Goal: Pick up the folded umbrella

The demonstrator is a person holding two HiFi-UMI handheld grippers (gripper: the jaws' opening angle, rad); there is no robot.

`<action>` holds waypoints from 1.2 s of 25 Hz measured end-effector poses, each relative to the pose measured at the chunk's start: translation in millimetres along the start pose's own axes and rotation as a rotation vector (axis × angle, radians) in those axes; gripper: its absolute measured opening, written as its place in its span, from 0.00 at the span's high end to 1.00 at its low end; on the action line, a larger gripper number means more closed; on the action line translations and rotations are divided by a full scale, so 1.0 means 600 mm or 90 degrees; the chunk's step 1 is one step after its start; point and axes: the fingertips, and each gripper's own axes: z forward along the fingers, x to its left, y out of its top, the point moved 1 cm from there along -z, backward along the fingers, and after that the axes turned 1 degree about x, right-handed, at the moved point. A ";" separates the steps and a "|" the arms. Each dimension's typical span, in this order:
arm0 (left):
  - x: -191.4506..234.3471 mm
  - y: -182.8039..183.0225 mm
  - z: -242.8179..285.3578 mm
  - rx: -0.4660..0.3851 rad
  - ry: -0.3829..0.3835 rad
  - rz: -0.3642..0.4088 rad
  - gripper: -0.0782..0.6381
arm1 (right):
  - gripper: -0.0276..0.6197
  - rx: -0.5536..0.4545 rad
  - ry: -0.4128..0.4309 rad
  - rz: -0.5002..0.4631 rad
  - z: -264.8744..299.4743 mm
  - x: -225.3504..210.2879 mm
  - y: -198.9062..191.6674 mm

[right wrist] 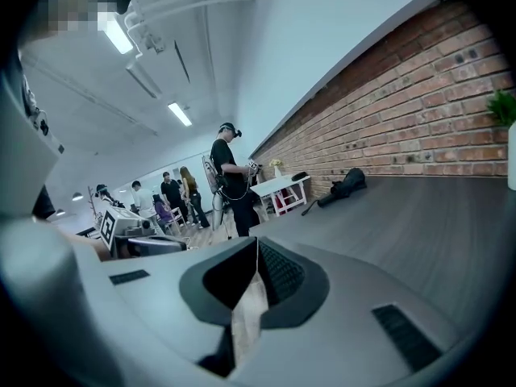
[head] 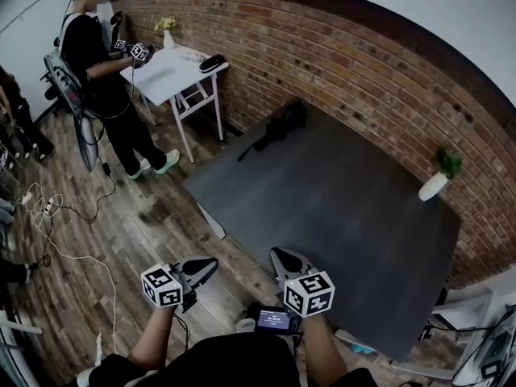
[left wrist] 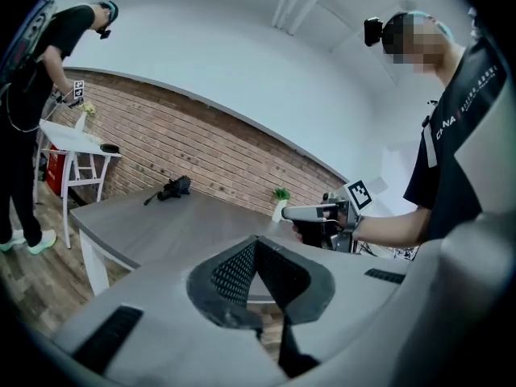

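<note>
umbrella [head: 278, 127]: 1, far end of worktop [head: 339, 216] | plant [head: 447, 164]: 1 | left claw [head: 208, 264], right claw [head: 278, 256]: 2, pressed together, empty, side by side, aimed at worktop

1 folded umbrella [head: 278, 127], 2 tables [head: 339, 216] [head: 161, 79], 2 white vases [head: 433, 186] [head: 168, 39]

A white vase [head: 433, 186] (green sprig inside) is standing on the grey table [head: 339, 216]; a person [head: 101, 63] is leaning over a white desk [head: 165, 75].
</note>
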 end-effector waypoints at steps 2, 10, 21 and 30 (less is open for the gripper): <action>0.016 0.017 0.028 -0.002 -0.002 0.003 0.89 | 0.94 -0.004 -0.001 0.003 0.011 -0.029 0.016; 0.051 0.051 0.104 0.024 -0.015 0.042 0.89 | 0.94 -0.001 -0.007 0.013 0.046 -0.110 0.052; 0.085 0.066 0.159 0.033 -0.033 0.034 0.89 | 0.94 -0.003 -0.020 0.039 0.066 -0.163 0.066; 0.157 0.093 0.234 0.054 -0.090 0.037 0.89 | 0.94 -0.021 -0.085 0.081 0.097 -0.238 0.082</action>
